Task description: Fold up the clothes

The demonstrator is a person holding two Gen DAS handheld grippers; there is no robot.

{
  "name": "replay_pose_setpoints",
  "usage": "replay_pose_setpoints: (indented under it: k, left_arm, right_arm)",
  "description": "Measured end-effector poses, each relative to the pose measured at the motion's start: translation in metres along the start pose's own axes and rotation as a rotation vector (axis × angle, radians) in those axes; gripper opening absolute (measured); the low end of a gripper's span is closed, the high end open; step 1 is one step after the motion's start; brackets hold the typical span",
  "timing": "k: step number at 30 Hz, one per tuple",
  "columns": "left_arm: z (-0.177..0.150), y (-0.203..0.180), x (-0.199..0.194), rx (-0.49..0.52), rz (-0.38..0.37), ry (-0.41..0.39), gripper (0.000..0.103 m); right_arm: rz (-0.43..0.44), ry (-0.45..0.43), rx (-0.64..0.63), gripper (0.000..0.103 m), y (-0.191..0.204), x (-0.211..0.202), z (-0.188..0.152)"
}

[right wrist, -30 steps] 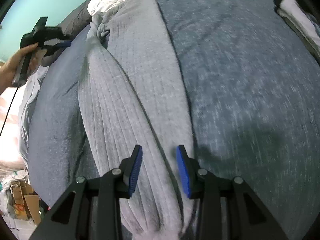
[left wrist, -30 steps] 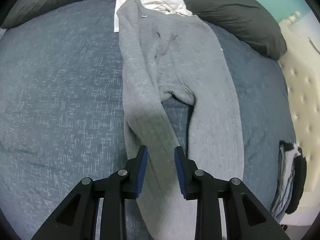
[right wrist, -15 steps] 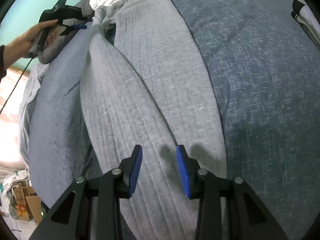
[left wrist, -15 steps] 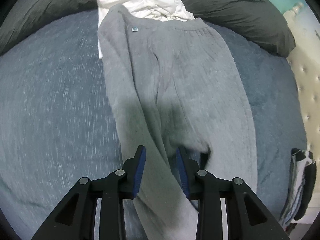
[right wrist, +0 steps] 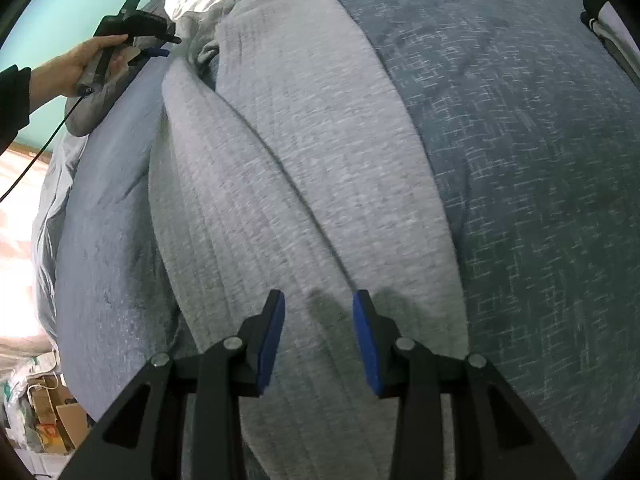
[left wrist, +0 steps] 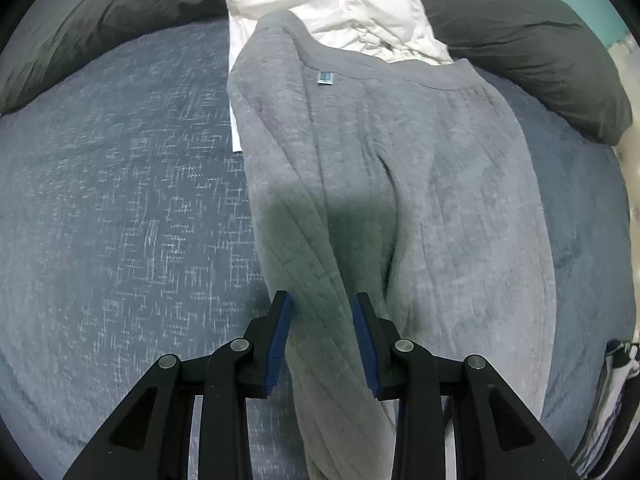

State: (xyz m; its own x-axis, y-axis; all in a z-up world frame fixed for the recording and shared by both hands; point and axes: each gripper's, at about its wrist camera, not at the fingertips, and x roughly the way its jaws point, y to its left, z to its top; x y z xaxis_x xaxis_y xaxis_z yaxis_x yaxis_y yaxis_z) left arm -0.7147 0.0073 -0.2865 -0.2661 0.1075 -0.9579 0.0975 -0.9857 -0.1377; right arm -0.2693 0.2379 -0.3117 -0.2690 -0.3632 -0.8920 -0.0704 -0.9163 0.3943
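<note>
Trousers: we log one pair of grey trousers [left wrist: 420, 208] lying lengthwise on the blue bedspread [left wrist: 120, 220], waistband at the far end, with a small blue tag [left wrist: 324, 77] on the turned-over part.
Trouser edges: in the left wrist view we see the left side folded over toward the middle, making a raised ridge that runs down between our fingers; the right edge lies flat on the bedspread.
Legs: in the right wrist view we see the two legs [right wrist: 280, 184] side by side, touching along a long diagonal seam.
Left gripper: our left gripper [left wrist: 322, 340] hangs over the folded ridge with its jaws set apart, blue pads on either side of the cloth, nothing clamped.
Right gripper: our right gripper [right wrist: 318, 340] sits over the legs with its jaws parted wide and holds nothing.
Hand: we see a hand [right wrist: 68, 68] in a dark sleeve holding the left tool near the waistband.
White garment: a crumpled white garment [left wrist: 332, 4] lies just beyond the waistband, touching it.
Pillows: dark pillows [left wrist: 520, 40] line the far edge.
Open room: we note bare bedspread wide to the left of the trousers and a narrower strip to the right.
Folded pile: a dark and white pile [left wrist: 618, 364] sits at the right edge, well apart.
</note>
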Motion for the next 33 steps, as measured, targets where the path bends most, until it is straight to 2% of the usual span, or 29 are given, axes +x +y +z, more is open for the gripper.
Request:
replay_pose_setpoints:
  k: [8,12,14,16,23,28,33]
  left_arm:
    - [0.017,-0.001,0.012,-0.012,0.018,-0.018,0.035]
    - [0.02,-0.002,0.02,-0.012,0.018,-0.002,0.034]
    - [0.021,-0.004,0.024,0.001,0.021,0.002,0.018]
    - [0.02,-0.006,0.023,0.011,0.026,-0.006,0.012]
    - [0.018,-0.015,0.01,0.024,0.011,-0.046,0.008]
    - [0.02,-0.042,-0.017,0.061,-0.035,-0.098,0.007]
    - [0.029,-0.091,-0.037,0.101,-0.093,-0.118,0.007]
  right_arm:
    - [0.005,-0.024,0.014,0.036,-0.004,-0.007,0.007]
    - [0.009,-0.024,0.043,0.036,-0.01,-0.002,0.01]
    - [0.006,-0.018,0.048,0.036,-0.013,0.001,0.009]
    - [0.0,-0.015,0.05,0.036,-0.015,0.002,0.008]
    - [0.005,-0.014,0.051,0.036,-0.015,0.005,0.009]
    - [0.013,-0.024,0.053,0.036,-0.016,0.001,0.011]
    - [0.022,-0.03,0.057,0.036,-0.017,-0.003,0.012]
